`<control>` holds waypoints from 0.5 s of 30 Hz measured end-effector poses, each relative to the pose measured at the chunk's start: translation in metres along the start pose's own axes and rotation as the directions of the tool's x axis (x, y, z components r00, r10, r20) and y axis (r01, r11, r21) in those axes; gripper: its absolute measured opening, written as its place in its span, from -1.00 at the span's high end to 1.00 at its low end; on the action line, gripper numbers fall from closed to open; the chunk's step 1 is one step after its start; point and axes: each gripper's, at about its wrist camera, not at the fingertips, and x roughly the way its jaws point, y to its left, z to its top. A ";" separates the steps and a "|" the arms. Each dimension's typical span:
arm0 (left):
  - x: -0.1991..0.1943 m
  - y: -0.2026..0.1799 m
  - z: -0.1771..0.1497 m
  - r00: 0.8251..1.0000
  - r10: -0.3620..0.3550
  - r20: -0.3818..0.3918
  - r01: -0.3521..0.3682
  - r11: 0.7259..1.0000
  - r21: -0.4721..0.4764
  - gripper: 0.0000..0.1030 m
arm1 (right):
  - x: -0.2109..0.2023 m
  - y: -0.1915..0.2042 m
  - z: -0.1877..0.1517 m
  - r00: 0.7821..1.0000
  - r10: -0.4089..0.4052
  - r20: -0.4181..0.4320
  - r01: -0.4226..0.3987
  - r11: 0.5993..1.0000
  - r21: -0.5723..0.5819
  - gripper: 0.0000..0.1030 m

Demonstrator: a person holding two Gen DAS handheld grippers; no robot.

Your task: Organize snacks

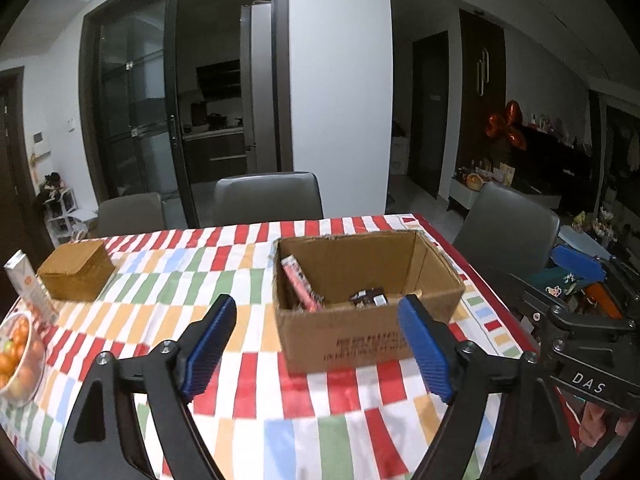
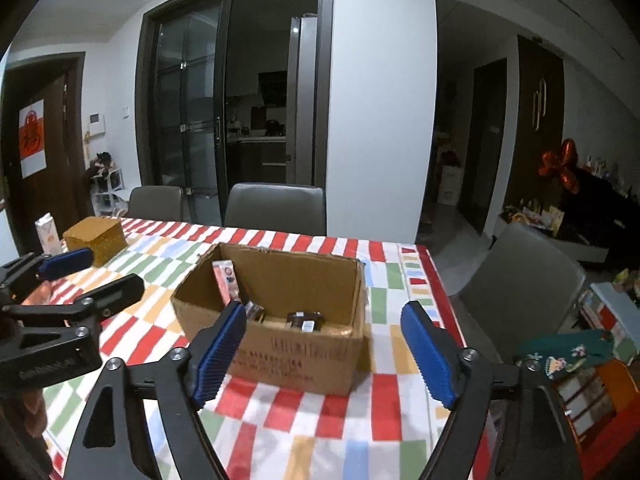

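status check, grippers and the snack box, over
Left gripper open, empty. Right gripper open, empty. Cardboard box open on the table, snacks inside. Nothing in the way.

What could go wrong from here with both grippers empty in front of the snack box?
1. The pink snack pack leans against the cardboard box wall; reaching in could topple it.
2. The left gripper and right gripper sit close together, so they might collide.
3. The fruit bowl sits at the table edge and could be nudged off.
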 end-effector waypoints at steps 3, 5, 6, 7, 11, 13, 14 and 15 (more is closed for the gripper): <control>-0.018 0.001 -0.014 1.000 0.018 0.011 -0.018 1.000 -0.009 -0.73 | -0.020 0.007 -0.012 1.000 -0.015 0.018 0.015 1.000 -0.025 -0.64; -0.030 0.003 -0.024 1.000 0.012 0.010 -0.011 1.000 -0.017 -0.75 | -0.032 0.010 -0.020 1.000 -0.013 0.026 0.014 1.000 -0.026 -0.70; -0.034 0.003 -0.027 1.000 0.007 0.008 -0.007 1.000 -0.018 -0.75 | -0.036 0.010 -0.024 1.000 -0.009 0.030 0.010 1.000 -0.023 -0.71; -0.041 0.002 -0.032 1.000 0.005 0.007 -0.005 1.000 -0.016 -0.75 | -0.041 0.012 -0.028 0.999 -0.006 0.034 0.006 1.000 -0.017 -0.72; -0.059 -0.001 -0.047 1.000 0.019 0.014 -0.019 1.000 -0.013 -0.76 | -0.060 0.016 -0.046 0.999 0.008 0.034 -0.007 1.000 -0.004 -0.74; -0.068 -0.005 -0.055 1.000 0.020 0.018 -0.020 1.000 -0.006 -0.89 | -0.068 0.018 -0.055 0.999 0.011 0.033 -0.011 1.000 -0.001 -0.74; -0.072 -0.007 -0.059 0.999 0.023 0.024 -0.023 1.000 0.002 -0.90 | -0.072 0.018 -0.059 0.999 0.012 0.035 -0.012 1.000 0.000 -0.75; -0.074 -0.009 -0.061 0.999 0.025 0.028 -0.025 1.000 0.006 -0.91 | -0.076 0.018 -0.063 0.999 0.014 0.035 -0.014 1.000 0.000 -0.75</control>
